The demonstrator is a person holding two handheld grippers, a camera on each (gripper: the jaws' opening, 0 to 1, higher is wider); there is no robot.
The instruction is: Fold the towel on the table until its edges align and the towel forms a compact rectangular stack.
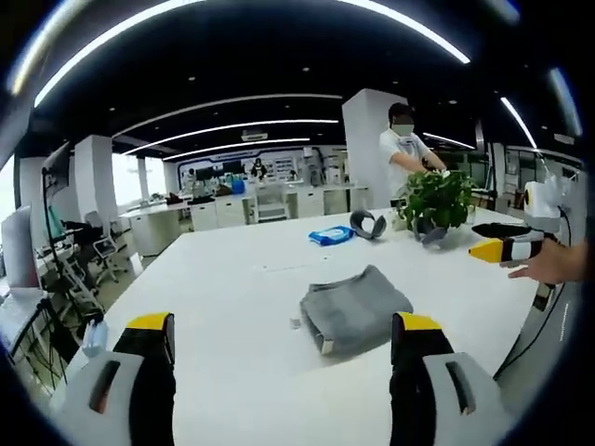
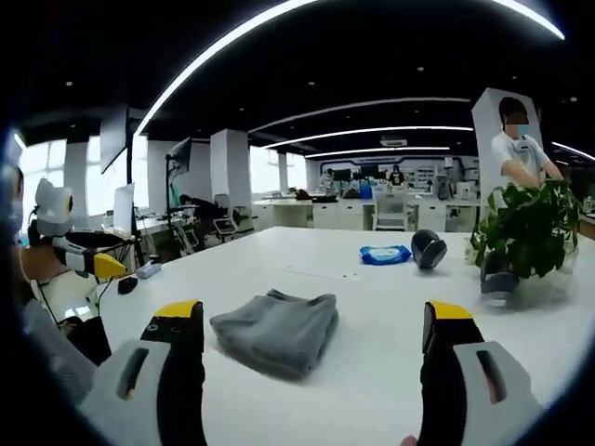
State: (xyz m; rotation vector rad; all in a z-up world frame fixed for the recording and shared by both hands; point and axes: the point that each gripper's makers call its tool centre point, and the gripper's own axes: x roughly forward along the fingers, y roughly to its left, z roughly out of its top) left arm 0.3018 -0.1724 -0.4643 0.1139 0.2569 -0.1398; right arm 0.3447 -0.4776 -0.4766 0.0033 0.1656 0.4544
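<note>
The folded grey towel (image 1: 354, 319) lies on the tabletop (image 1: 232, 307) ahead, between the jaws of each hand-held gripper; left hand-held gripper (image 1: 288, 339) and right hand-held gripper (image 2: 316, 325) are both open and empty.

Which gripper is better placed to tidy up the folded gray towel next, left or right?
Probably either; slight edge to the left. The left gripper is open with the gray towel lying just ahead between its jaws; the right gripper is open too, towel toward its left jaw.

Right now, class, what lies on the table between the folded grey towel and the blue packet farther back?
Only bare white table. In the right gripper view, nothing sits between the grey towel and the blue packet; the left gripper view shows the same.
</note>
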